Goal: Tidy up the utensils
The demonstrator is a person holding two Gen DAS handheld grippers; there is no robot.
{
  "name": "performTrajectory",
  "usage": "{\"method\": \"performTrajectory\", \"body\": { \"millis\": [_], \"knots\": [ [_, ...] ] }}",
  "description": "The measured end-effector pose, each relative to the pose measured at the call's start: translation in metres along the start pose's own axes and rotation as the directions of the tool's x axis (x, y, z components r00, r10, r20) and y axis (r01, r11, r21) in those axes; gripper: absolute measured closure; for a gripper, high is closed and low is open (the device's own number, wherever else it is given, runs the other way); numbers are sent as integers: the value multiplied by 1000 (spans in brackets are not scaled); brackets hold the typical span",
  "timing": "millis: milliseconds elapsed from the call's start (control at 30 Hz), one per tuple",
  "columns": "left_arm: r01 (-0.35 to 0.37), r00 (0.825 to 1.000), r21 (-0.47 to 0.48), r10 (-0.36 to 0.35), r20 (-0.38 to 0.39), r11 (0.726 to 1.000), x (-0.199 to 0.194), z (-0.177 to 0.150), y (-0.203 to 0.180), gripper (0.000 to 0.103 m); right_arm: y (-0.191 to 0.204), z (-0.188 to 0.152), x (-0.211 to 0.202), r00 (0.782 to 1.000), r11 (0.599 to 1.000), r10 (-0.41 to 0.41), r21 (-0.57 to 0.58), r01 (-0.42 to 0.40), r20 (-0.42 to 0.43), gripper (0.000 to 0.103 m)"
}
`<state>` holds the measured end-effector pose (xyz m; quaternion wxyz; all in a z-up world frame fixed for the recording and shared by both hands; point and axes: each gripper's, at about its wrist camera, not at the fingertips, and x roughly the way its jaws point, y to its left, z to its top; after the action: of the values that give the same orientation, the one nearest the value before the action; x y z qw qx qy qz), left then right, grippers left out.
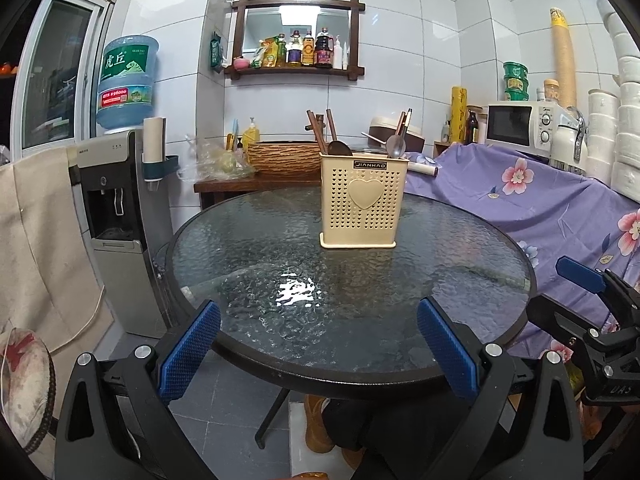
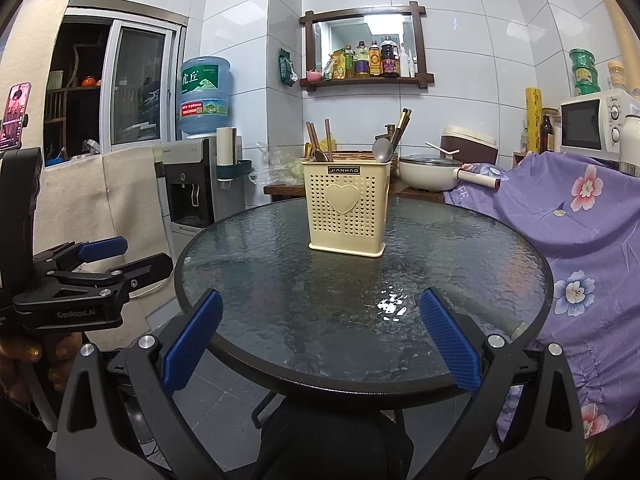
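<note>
Two blue-padded fingers of my left gripper [image 1: 318,350] stand spread and empty at the near rim of the round textured-glass table [image 1: 248,248]; the cream perforated plastic utensil holder [image 1: 362,200] stands toward its far side, holding spoons and chopsticks. From the right wrist, my right gripper [image 2: 320,346] is likewise spread, empty, well short of that holder [image 2: 346,210].

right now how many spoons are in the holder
2 show: a dark spoon in the left side of the utensil holder and a metal spoon in the right. Others may sit hidden below the rim.
</note>
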<state>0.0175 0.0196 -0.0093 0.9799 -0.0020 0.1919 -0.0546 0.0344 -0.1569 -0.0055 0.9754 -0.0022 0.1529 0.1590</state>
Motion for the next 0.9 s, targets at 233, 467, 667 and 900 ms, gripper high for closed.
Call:
{"method": "performTrajectory", "body": {
  "millis": [233,467,667,900],
  "knots": [
    [4,1000,-2,-4,0,1000,-1,0,0,6,0,0,0,1000,1000,0,0,0,0,6],
    [3,1000,-2,-3,1,1000,0,0,0,6,0,0,0,1000,1000,0,0,0,0,6],
    [5,1000,-2,-5,1,1000,-1,0,0,6,0,0,0,1000,1000,0,0,0,0,6],
    [6,1000,-2,-6,1,1000,-1,0,0,6,0,0,0,1000,1000,0,0,0,-1,6]
  ]
}}
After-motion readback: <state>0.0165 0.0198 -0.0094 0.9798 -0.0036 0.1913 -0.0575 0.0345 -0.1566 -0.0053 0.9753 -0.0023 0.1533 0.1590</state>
